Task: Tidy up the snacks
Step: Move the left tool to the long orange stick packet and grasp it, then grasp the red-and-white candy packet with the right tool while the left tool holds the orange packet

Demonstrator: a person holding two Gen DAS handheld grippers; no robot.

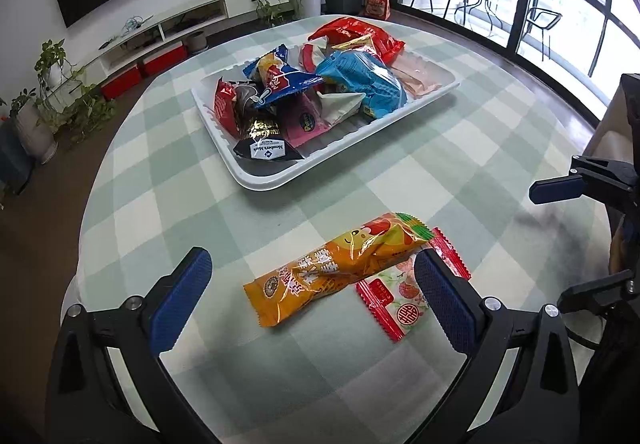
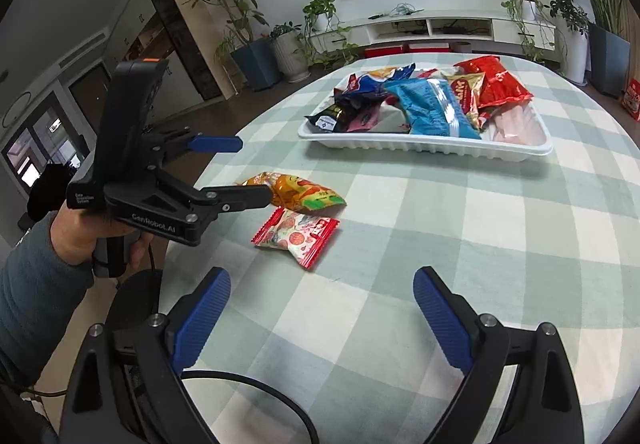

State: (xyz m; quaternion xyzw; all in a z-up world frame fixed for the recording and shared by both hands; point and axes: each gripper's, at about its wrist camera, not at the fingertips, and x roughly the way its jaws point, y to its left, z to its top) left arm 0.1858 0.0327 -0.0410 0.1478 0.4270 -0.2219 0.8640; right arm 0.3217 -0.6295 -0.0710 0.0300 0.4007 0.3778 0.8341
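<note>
green-and-white checked cloth covers the round counter (image 1: 168, 147). we see a ribbed white plastic tray (image 1: 256, 179) piled with crinkly snack bags; one black packet (image 1: 267, 152) reads "member's mark". near us lie an orange packet (image 1: 336, 268) with chinese writing and, partly under it, a red-edged candy packet (image 2: 298, 234) with zigzag ends. our left gripper (image 1: 312, 292), marked "cenrobot.ai" in the right view, has jaws wide apart either side of the orange packet, holding nothing. our right gripper (image 2: 322, 308) is likewise spread wide and empty.
</note>
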